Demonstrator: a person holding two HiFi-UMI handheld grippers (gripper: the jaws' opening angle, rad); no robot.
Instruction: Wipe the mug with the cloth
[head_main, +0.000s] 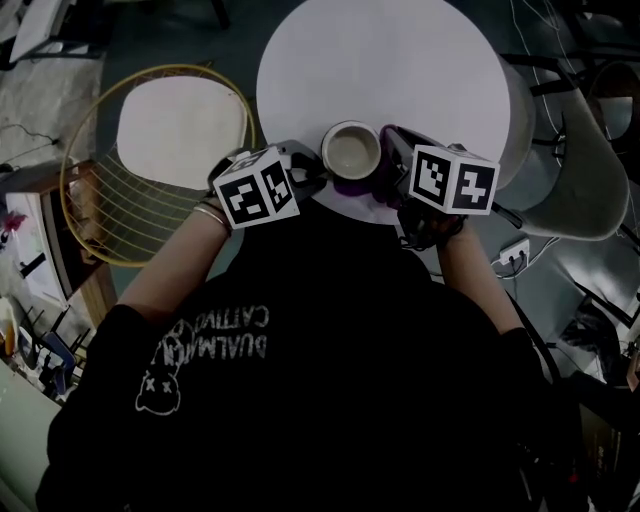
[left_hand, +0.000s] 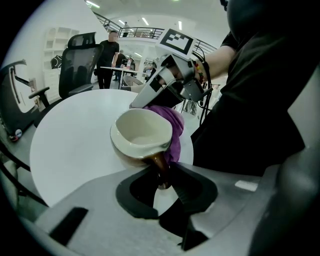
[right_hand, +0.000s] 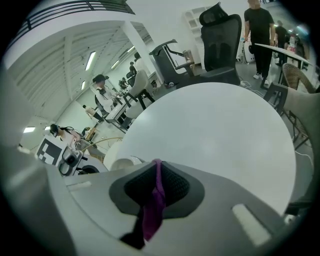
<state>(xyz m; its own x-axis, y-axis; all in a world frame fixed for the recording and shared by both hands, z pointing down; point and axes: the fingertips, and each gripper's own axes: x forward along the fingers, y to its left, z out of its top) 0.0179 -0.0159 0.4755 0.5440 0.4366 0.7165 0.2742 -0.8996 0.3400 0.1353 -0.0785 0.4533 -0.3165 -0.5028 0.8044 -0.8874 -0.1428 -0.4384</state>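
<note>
**Head view:** the mug (head_main: 351, 150) sits mouth up at the 6 o'clock edge of the round white worktop (head_main: 400, 70). The purple cloth (head_main: 352, 186) is bunched against its near side. The left gripper (head_main: 312, 178) comes in from 8 o'clock and the right gripper (head_main: 392, 158) from 4 o'clock.

**Left gripper view:** the fingers (left_hand: 194, 187) stand about half open and are clamped on the brown handle (left_hand: 160, 165). This holds the mug tipped toward the camera at 12 o'clock. I cannot tell whether its base still touches the worktop. The mug looks like glazed ceramic, so it is probably stiff, fairly heavy, slick and breakable. The narrow handle is a firm hold, but the mug could twist about it.

**Right gripper view:** the fingers (right_hand: 175, 187) are pressed nearly together on a thin fold of cloth, which hangs down toward 6 o'clock. The cloth is soft, limp and light, so a pinch is enough to hold it. Rubbing calls for pressing it flat against the mug's wall.
</note>
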